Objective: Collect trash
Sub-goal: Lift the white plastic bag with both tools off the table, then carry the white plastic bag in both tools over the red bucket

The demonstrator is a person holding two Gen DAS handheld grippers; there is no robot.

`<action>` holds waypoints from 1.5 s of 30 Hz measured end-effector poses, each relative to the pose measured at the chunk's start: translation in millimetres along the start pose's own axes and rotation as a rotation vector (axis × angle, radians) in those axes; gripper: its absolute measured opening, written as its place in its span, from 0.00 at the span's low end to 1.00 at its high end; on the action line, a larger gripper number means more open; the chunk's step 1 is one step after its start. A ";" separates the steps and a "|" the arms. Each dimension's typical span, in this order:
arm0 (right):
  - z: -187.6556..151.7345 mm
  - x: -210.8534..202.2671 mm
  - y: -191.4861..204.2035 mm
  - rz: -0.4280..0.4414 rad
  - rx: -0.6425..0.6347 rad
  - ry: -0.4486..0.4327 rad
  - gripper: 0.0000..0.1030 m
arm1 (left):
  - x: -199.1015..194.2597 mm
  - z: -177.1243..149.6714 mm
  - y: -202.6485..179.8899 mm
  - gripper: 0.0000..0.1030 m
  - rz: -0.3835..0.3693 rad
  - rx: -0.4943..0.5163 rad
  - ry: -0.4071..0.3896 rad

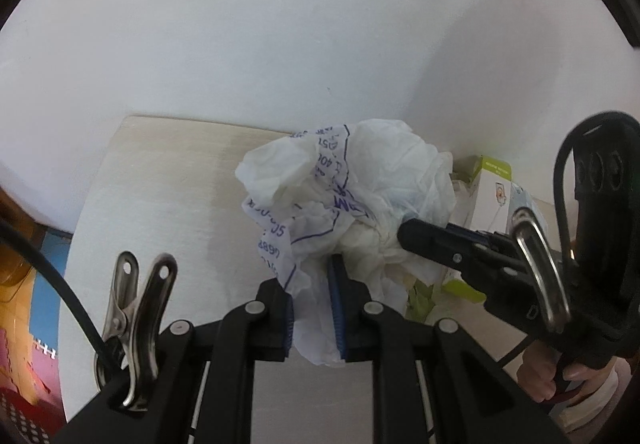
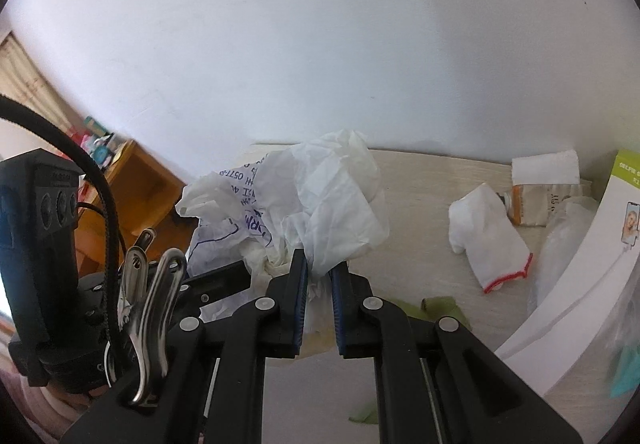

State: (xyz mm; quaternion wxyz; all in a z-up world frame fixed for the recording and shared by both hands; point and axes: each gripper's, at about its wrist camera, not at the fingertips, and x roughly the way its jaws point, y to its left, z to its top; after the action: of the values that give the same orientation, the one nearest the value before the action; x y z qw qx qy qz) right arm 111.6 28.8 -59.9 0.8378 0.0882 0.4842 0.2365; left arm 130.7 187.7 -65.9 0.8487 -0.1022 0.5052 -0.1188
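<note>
Above the table [image 1: 168, 180], 2 tilted hand-held grippers pinch crumpled bag [image 1: 352, 196].

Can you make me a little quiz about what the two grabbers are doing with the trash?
1. True or false: both grippers are shut on the same white plastic bag.
2. What colour is the cuff edge of the white glove on the table? A) red B) blue C) black
3. Fill in: the print on the bag is ____.

Key:
1. True: the left gripper and the right gripper both pinch it.
2. A
3. Blue
</note>
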 end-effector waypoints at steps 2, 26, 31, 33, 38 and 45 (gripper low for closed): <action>-3.6 -1.6 2.8 0.019 -0.018 0.005 0.12 | -1.2 -4.6 -3.2 0.15 0.018 -0.018 -0.010; -0.5 -13.0 -6.7 0.151 -0.145 0.065 0.12 | -49.8 -72.0 -48.1 0.15 0.143 -0.162 -0.069; -1.1 -17.1 -8.2 0.180 -0.186 0.078 0.12 | -48.4 -83.7 -61.0 0.15 0.169 -0.202 -0.088; 0.7 -16.9 -8.7 0.191 -0.203 0.085 0.12 | -51.9 -89.6 -64.4 0.15 0.181 -0.221 -0.097; 1.5 -13.3 -4.9 0.225 -0.253 0.106 0.12 | -58.5 -105.5 -75.0 0.15 0.215 -0.273 -0.120; -1.8 -11.7 5.4 0.278 -0.339 0.143 0.12 | -69.8 -129.3 -85.9 0.15 0.266 -0.354 -0.152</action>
State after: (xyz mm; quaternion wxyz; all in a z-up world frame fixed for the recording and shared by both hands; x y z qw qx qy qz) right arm 103.4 27.8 -49.8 0.7634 -0.0048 0.4789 0.4334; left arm -23.9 120.3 -43.1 0.8612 -0.1907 0.4620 0.0925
